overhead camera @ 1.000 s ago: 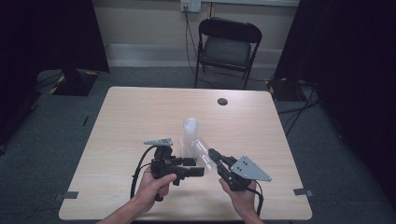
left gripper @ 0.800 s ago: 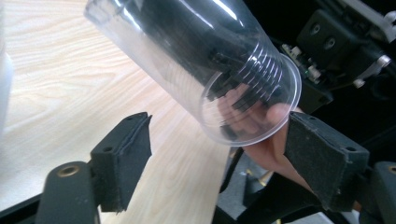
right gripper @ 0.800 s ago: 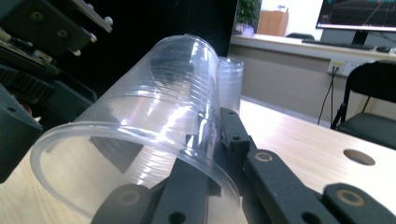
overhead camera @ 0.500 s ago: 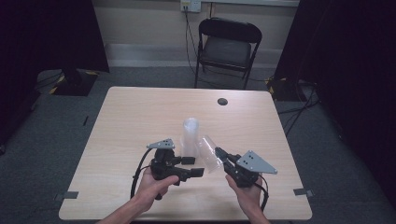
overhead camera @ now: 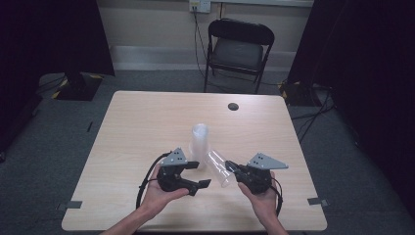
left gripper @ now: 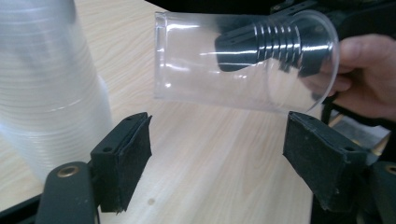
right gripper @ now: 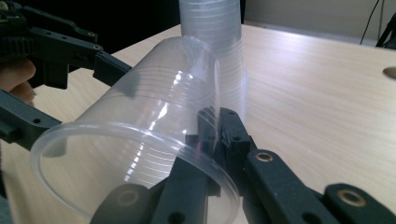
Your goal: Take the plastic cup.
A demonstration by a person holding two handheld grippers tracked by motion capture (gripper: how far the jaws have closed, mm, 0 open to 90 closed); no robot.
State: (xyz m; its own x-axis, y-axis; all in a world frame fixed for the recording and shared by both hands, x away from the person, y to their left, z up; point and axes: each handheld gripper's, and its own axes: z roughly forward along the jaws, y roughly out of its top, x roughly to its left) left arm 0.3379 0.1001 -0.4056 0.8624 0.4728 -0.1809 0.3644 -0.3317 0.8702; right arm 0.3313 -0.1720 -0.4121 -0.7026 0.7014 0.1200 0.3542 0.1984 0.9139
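Note:
A tall stack of clear plastic cups (overhead camera: 199, 141) stands upside down at mid-table. My right gripper (overhead camera: 231, 168) is shut on the wall of a single clear cup (overhead camera: 218, 168), one jaw inside it and one outside. It holds the cup on its side, bottom towards the stack. In the right gripper view the cup (right gripper: 140, 135) lies across the shut jaws (right gripper: 215, 127), with the stack (right gripper: 217, 51) behind. My left gripper (overhead camera: 200, 175) is just left of the cup. Its jaws have just been opening, and its pads (left gripper: 125, 156) stand wide apart with nothing pressed between them. The cup (left gripper: 233, 60) hangs just beyond them.
The wooden table (overhead camera: 147, 127) has a dark round hole (overhead camera: 233, 106) near its far edge. A black folding chair (overhead camera: 240, 49) stands behind the table. Black curtains hang at both sides. Each gripper trails a black cable near the table's front edge.
My right gripper has carried the single cup a little to the right, away from the stack. The left hand has stayed where it was.

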